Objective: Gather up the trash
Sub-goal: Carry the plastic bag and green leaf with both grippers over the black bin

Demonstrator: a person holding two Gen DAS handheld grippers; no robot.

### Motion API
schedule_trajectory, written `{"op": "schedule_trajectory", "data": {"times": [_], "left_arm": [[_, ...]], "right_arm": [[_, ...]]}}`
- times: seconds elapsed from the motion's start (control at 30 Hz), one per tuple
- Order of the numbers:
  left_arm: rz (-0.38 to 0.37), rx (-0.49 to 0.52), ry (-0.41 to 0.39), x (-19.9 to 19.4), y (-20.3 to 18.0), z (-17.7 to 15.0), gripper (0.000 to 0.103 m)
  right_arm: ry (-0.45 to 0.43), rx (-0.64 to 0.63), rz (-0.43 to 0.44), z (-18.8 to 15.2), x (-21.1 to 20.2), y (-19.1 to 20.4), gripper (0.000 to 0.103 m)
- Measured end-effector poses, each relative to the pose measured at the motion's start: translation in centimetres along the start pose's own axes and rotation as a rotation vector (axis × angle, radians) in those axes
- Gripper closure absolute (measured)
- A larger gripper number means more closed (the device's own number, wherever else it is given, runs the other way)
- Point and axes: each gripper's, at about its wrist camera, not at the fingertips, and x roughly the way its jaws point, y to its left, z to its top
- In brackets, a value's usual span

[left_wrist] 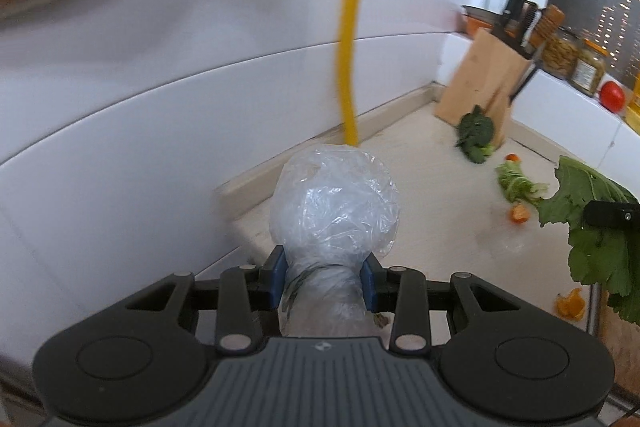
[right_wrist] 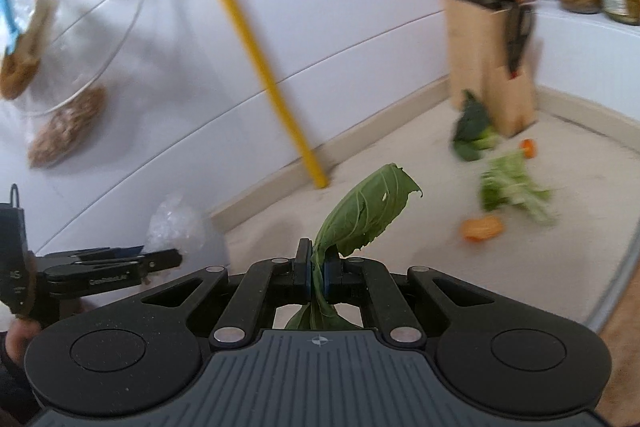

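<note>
— Holding anything?
— Left gripper [left_wrist: 325, 281] pinches a crumpled plastic bag [left_wrist: 334, 203]; right gripper [right_wrist: 316, 269] clamps a green leaf [right_wrist: 366, 209].
— What's left?
— Greens [right_wrist: 512, 187] and orange peel [right_wrist: 482, 227] lie near the knife block [right_wrist: 490, 67].

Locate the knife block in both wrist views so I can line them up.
Left wrist: knife block stands right of centre on the counter against the wall, a dark leafy scrap at its base.
Right wrist: knife block upper right, same scrap at its foot.
Shared landmark: the yellow pole, left of the block in both.
</note>
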Motion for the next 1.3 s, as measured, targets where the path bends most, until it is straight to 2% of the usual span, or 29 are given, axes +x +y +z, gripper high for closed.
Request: {"op": "schedule_trajectory", "data": {"times": [0.4,0.6,0.9,1.3], "left_arm": [[0.109,-0.104,0.002,-3.5,6.6,-3.1,0.071],[0.133,-0.14,0.014,-4.2,8.8,-4.4,0.071],[0.152,-0.175,0.044,-4.2,10.7,-6.2,0.071],[0.156,-0.199,0.089,-2.1,12.0,-6.5,0.071]], "right_arm": [[0.102,-0.095,0.165,-1.2,5.0,7.8,0.095],[0.153,-0.138,0.226,-1.8,7.5,11.1,0.095],[0.219,-0.176,0.269,-2.8,10.6,14.3,0.095],[0.301,-0.222,0.281,-4.0,14.1,17.5,0.095]]}}
